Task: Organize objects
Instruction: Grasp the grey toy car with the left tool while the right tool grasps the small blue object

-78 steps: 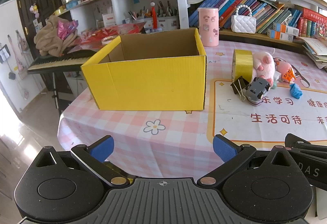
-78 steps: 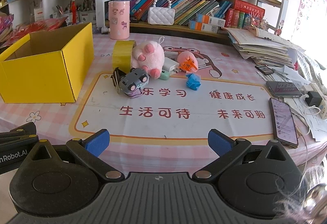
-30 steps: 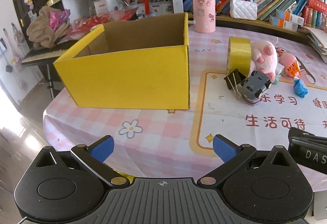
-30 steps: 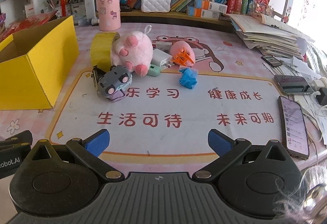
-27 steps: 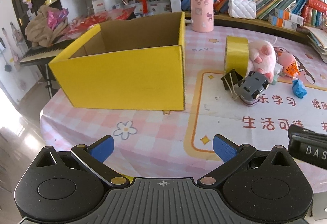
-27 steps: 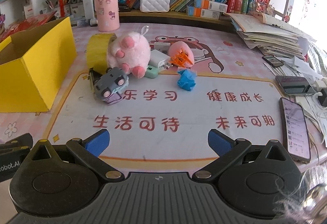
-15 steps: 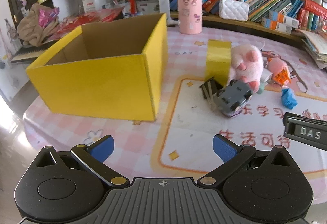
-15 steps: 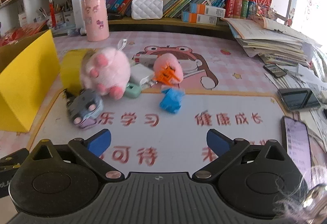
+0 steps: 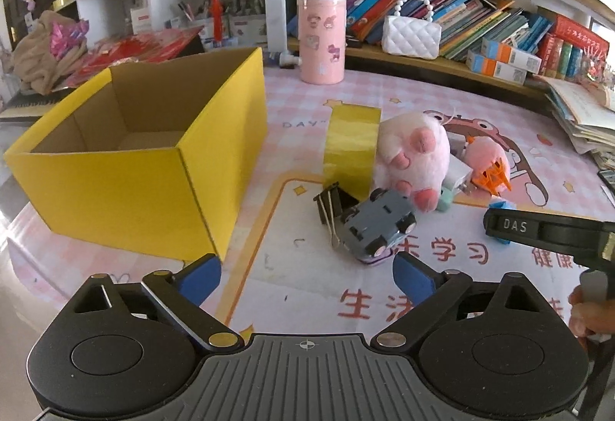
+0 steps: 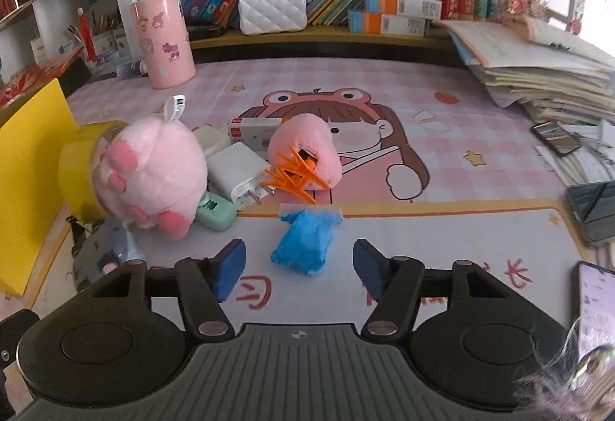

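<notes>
Bookshelves back a pink checked table [image 9: 403, 94] strewn with small things beside a yellow box [image 9: 153, 167].

Both grippers hang above the table with their jaws closing and nothing pressed between the pads: the left gripper [image 9: 305, 277] stands wide before an overturned grey toy car [image 9: 378, 225], which touches a black binder clip [image 9: 330, 200], while the right gripper [image 10: 300, 269] narrows just short of a blue fuzzy scrap [image 10: 305, 242] lying on the mat. Behind these sit a pink plush pig [image 10: 150, 177] against a yellow tape roll [image 9: 351, 150], a white charger [image 10: 238, 177], a mint case [image 10: 215, 213] and an orange clip [image 10: 292, 177].
</notes>
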### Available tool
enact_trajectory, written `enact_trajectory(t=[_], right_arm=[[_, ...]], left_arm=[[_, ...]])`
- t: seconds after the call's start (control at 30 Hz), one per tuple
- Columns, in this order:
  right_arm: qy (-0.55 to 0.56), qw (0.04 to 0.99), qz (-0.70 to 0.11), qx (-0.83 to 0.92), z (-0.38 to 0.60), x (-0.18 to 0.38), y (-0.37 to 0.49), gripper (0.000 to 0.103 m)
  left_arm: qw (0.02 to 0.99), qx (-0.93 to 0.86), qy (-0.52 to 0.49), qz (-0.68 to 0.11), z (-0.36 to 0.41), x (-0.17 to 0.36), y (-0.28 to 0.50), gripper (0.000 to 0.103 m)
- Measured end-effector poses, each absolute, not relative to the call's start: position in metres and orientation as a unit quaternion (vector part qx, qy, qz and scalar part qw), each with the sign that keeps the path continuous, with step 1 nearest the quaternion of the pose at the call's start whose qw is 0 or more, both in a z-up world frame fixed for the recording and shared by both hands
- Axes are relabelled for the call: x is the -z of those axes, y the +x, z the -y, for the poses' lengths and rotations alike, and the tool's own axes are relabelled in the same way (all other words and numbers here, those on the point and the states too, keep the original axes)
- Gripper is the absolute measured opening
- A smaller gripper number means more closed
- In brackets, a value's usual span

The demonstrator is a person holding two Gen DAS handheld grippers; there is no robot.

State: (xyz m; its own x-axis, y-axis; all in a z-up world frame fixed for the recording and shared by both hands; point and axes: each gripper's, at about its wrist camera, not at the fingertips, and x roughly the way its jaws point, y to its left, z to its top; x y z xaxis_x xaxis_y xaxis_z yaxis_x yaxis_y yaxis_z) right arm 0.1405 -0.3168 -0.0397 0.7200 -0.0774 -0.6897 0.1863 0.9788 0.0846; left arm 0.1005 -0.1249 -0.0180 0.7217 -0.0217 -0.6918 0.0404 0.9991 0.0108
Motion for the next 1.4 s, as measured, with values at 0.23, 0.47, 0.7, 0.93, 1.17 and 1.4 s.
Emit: enact_trajectory(t=[0.23,0.47,0.7,0.93,1.17,1.4], right_arm=[[0.081,0.919,-0.381,0.054,0.329,0.051,0.168,0.051],[0.076,0.924,-0.375,0.031,0.341,0.048,0.167,0.030],[0.058,0.936,-0.347,-0.020,0.347,0.024,0.142,0.030],[0.008,0.944,-0.329,-0.022,0.349,0.017,0.124,0.030],[0.010,0.940,-0.341,-0.026,0.349,0.020,0.114,0.030],[0.020,0.933,-0.359,-0.036,0.330,0.023,0.106,0.031]], left_arm=[[0.927,0.019,0.021,-0.373,0.141,0.018,0.113,0.089],[0.921,0.029,0.032,-0.386,0.161,0.026,0.128,0.083],[0.904,0.009,-0.026,-0.426,0.171,0.044,0.153,0.084],[0.896,-0.050,-0.098,-0.431,0.166,0.052,0.173,0.075],[0.899,-0.032,-0.098,-0.426,0.167,0.045,0.152,0.063],[0.899,0.004,-0.099,-0.426,0.156,0.041,0.128,0.063]])
